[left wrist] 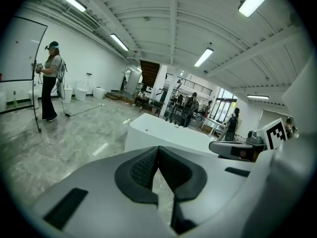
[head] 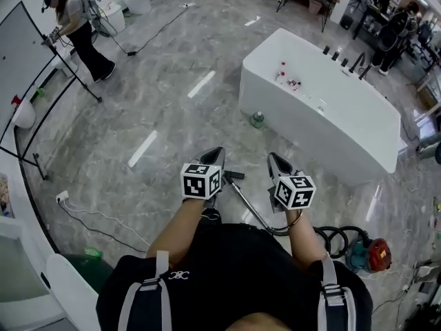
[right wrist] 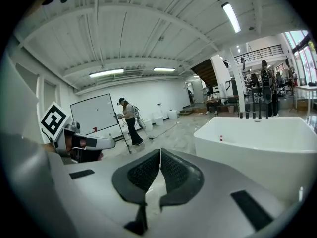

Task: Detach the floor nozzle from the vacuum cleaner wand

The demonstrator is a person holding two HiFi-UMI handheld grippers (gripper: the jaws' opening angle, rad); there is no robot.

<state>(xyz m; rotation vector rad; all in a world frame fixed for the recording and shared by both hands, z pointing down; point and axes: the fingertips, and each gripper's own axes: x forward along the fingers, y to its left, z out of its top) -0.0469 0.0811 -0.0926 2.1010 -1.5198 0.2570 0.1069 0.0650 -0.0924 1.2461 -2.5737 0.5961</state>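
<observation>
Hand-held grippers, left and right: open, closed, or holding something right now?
Left hand-held gripper: closed, nothing between its jaws.
Right hand-held gripper: closed, nothing between its jaws.

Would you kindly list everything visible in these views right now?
bathtub: one, white, floor ahead right
bottle: one, green, floor near bathtub's left end
whiteboard: one, white, far left
other person: one, dark trousers, beside whiteboard
vacuum cleaner body: one, teal and red, floor lower right
hose: one, black, coiled beside it
wand: one, silver, below between the grippers
left gripper: one, grey, shut, empty
right gripper: one, grey, shut, empty
</observation>
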